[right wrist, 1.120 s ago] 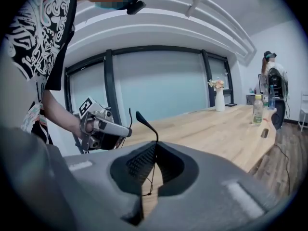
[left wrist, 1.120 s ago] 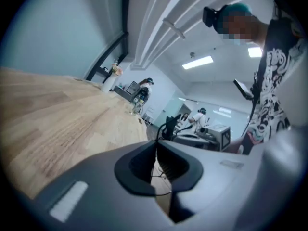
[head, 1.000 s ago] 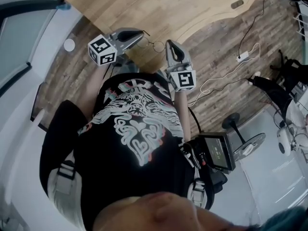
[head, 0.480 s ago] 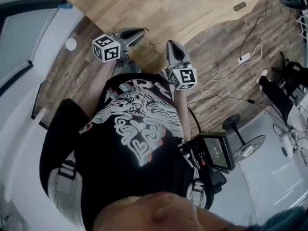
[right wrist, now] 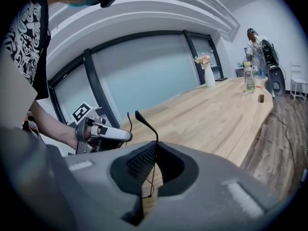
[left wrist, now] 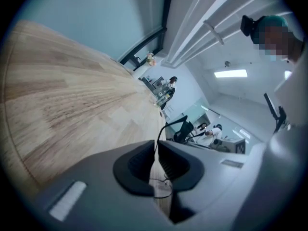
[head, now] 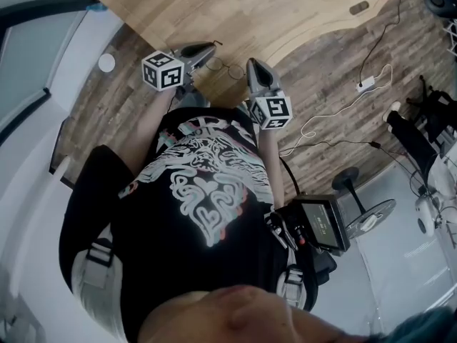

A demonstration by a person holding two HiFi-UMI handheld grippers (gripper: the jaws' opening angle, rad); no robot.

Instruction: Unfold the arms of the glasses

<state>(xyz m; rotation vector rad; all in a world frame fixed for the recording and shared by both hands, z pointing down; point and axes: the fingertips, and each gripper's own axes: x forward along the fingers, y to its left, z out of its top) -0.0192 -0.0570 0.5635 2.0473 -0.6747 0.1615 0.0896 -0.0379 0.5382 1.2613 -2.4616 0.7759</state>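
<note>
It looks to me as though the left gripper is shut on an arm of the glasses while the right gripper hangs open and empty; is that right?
Not quite: the right gripper is not open and empty. The right gripper view shows its jaws shut on an arm of the glasses. The left gripper is shut on an arm, as you say.

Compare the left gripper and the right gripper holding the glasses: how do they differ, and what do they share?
The left gripper lies sideways, pointing toward the right gripper, which points away from the person toward the table. The left gripper's marker cube sits out to the side; the right gripper's sits close to the person's body. Both are shut on a thin arm of the glasses.
</note>
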